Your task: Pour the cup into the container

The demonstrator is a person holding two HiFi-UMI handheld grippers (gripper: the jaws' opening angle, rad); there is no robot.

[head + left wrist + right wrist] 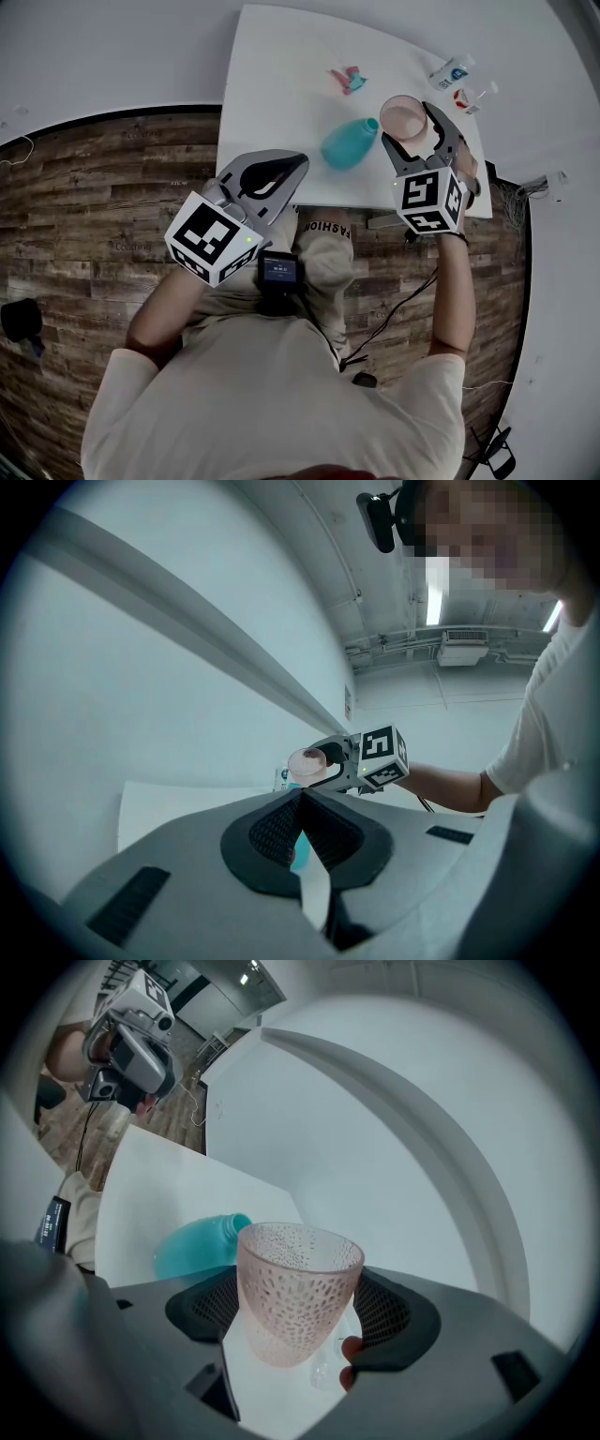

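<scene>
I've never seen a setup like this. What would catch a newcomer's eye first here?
The speckled pink cup stands out most, clamped between the jaws of the right gripper over the white table. Just beside it on the table is a bright teal container. The left gripper, with its black-and-white marker cube, is shut and empty at the table's near edge.

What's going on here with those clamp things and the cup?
A person stands at a white table with a hand-held gripper in each hand. The right gripper has its fingers closed on a pink textured cup, holding it close beside a teal container. The left gripper is shut with nothing in it, near the table's front corner. No pouring has started yet.
</scene>
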